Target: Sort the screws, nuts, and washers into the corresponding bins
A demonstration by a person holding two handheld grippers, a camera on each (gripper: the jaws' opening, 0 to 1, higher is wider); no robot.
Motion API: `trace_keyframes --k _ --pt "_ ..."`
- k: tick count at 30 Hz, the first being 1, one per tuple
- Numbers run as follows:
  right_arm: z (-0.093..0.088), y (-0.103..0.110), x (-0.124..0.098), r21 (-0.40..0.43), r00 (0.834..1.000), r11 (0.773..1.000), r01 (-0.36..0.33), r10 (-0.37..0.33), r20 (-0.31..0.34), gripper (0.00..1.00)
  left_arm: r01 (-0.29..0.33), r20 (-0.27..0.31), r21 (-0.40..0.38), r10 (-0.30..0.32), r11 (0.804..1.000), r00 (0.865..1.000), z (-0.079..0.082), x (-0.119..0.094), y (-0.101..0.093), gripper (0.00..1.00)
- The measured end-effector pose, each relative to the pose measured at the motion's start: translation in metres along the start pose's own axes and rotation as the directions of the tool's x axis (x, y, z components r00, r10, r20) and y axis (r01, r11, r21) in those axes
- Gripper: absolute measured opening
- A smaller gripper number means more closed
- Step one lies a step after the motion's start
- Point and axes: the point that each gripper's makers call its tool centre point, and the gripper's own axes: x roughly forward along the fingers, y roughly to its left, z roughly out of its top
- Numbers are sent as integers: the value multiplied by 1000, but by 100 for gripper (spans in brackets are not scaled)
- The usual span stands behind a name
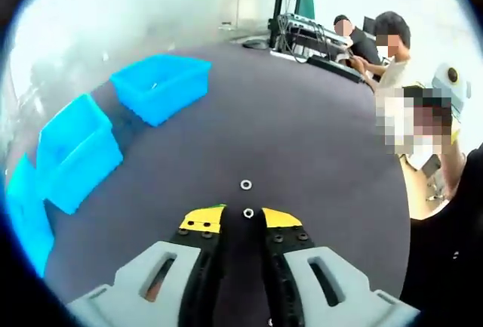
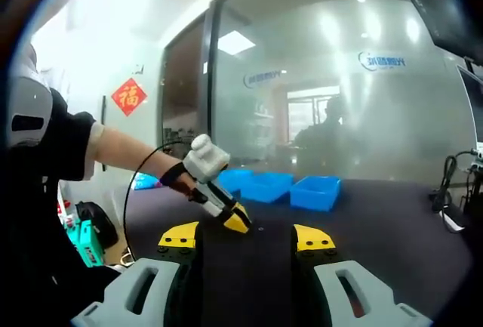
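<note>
Two small silver ring-shaped parts lie on the dark table [image 1: 302,138]. One ring [image 1: 248,212] sits right at the yellow tips of my left gripper [image 1: 243,218], in the narrow gap between the jaws, which stand slightly apart and do not touch it. The other ring [image 1: 246,184] lies a little farther ahead. Three blue bins [image 1: 161,85], [image 1: 75,149], [image 1: 19,214] line the left side. In the right gripper view, my right gripper [image 2: 247,238] is wide open with nothing in it, held above the table. The left gripper [image 2: 240,225] points down at the tabletop, with the blue bins [image 2: 317,191] beyond.
People sit at a desk with cables and equipment [image 1: 309,36] beyond the table's far edge. The table's right edge [image 1: 404,191] curves close to a person. A glass wall [image 2: 339,78] stands behind the bins. The person's arm [image 2: 128,153] reaches in from the left.
</note>
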Motion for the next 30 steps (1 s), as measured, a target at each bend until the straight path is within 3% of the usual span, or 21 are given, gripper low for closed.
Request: trace_keyframes --k 5,11,15,17,20,24,27,30 --pt "0 1 0 -1 1000 1000 -1 1 1 42 3 -1 -12 -3 1000 1000 -1 0 -2 7" --pt "1 2 -1 -2 1000 1000 -1 1 3 42 2 8 -4 -2 1000 1000 -2 -2 -5 6" --pt "1 2 0 -4 1000 1000 -2 2 2 42 14 85 -80 -7 997 996 8 -9 -8 6" --pt "1 2 0 -3 1000 1000 -2 2 2 42 7 118 -64 1 998 993 13 -15 -10 5" --pt "2 2 2 -7 1000 1000 -1 1 4 42 -10 218 -29 16 1000 976 29 -26 -14 5" --pt "5 3 4 -8 1000 1000 -1 1 11 42 6 318 -67 16 998 948 44 -43 -20 5" --pt "7 4 6 -8 1000 1000 -3 3 19 42 -14 412 -73 43 997 910 57 -61 -19 5" --pt "11 6 7 -8 1000 1000 -4 4 24 42 -35 470 -93 75 995 879 60 -76 -18 5"
